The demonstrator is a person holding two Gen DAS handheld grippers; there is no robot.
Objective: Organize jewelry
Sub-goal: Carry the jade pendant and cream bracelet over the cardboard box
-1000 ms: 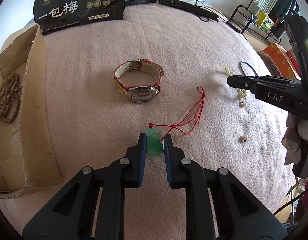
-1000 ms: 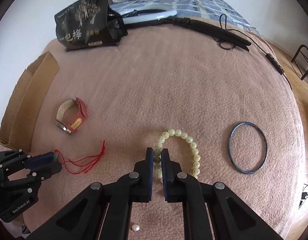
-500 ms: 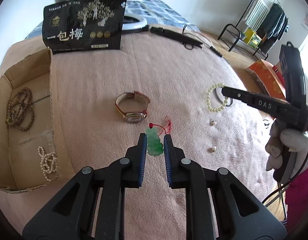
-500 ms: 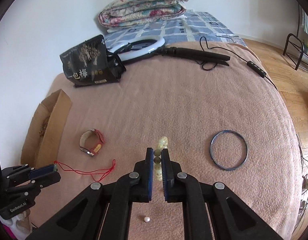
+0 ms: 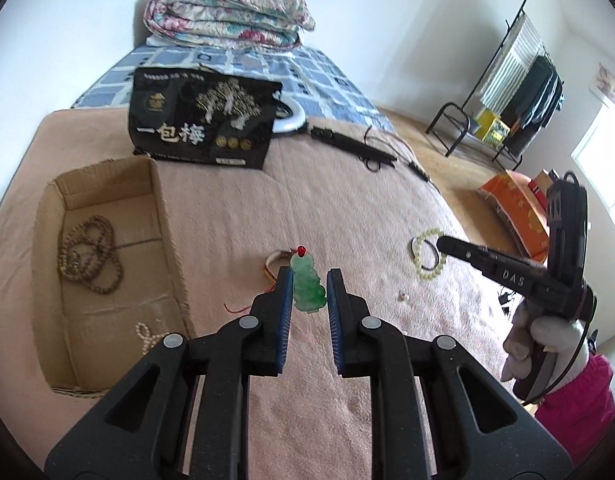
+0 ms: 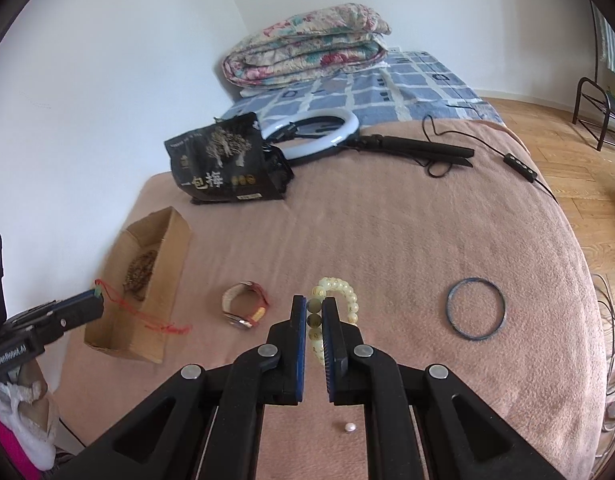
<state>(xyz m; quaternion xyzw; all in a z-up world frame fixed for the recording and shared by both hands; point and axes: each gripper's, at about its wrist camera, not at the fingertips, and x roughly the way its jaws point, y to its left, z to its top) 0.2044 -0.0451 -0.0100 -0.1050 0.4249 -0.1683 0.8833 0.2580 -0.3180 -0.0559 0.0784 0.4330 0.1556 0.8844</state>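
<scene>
My left gripper (image 5: 307, 284) is shut on a green jade pendant (image 5: 307, 288) and holds it in the air; its red cord (image 6: 147, 316) hangs down beside the cardboard box (image 5: 51, 216). My right gripper (image 6: 314, 312) is shut on a pale yellow bead bracelet (image 6: 343, 292) and holds it above the blanket; the bracelet also shows in the left wrist view (image 5: 423, 258). The box holds brown bead strings (image 5: 87, 256) and a white pearl string (image 5: 145, 338). A pink-strapped watch (image 6: 243, 308) lies on the blanket.
A blue bangle (image 6: 475, 313) lies at the right on the pink blanket (image 6: 387, 220). Loose pearls lie in front (image 6: 349, 427). At the back are a black snack bag (image 6: 223, 164), a ring light (image 6: 311, 132) and a folded quilt (image 6: 307, 48).
Both grippers have risen from the blanket, each carrying its piece. The left one has lifted the pendant, with the red cord trailing, and moved toward the box. The right one has lifted the bracelet.
</scene>
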